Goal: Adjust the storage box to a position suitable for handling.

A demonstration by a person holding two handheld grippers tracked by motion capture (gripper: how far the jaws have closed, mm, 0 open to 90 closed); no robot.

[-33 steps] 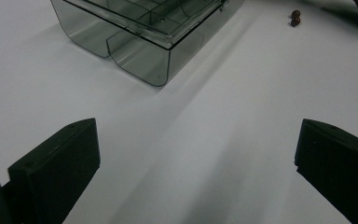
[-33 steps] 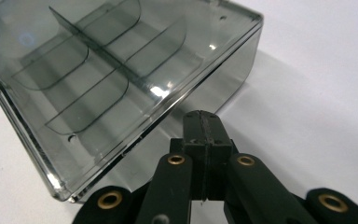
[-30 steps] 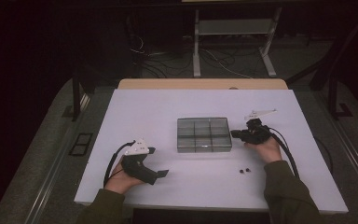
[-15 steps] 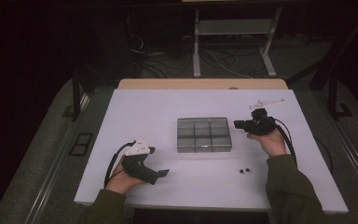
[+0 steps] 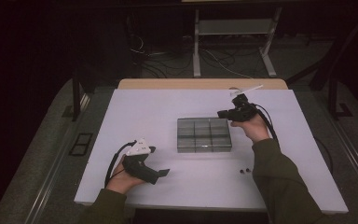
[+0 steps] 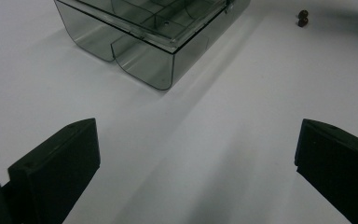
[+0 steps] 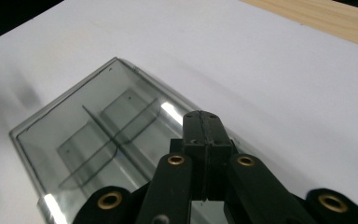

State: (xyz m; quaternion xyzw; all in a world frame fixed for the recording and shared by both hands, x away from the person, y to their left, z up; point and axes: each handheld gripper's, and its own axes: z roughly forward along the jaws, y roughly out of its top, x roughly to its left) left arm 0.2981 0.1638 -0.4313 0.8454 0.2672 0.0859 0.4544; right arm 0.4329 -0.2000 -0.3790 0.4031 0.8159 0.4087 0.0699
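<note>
The left gripper [image 5: 161, 173] rests on the white table [image 5: 144, 116] near the front edge, held by the left hand [image 5: 121, 179]. In the left gripper view its two black jaws stand wide apart with nothing between them, and they look toward the near corner of the clear box [image 6: 154, 42].

The clear box [image 5: 203, 134] lies flat in the middle of the table, lid closed. Its long axis runs from left to right in the high view, parallel to the front edge, with the dividers making a grid of compartments inside. I cannot tell on which long side the hinge or the clasp is.

The right gripper [image 5: 224, 113] hangs above the far right corner of the box. In the right gripper view its jaws are pressed together and hold nothing [image 7: 204, 128], the box lid [image 7: 102, 135] just below them.

Two small dark beads [image 5: 245, 171] lie on the table in front of the right forearm [image 5: 279, 186].

I think the sleeve can sweep these beads off the table if the arm drops. Also, closed jaws that push on the lid may slide the light box, because the left gripper does not hold it
</note>
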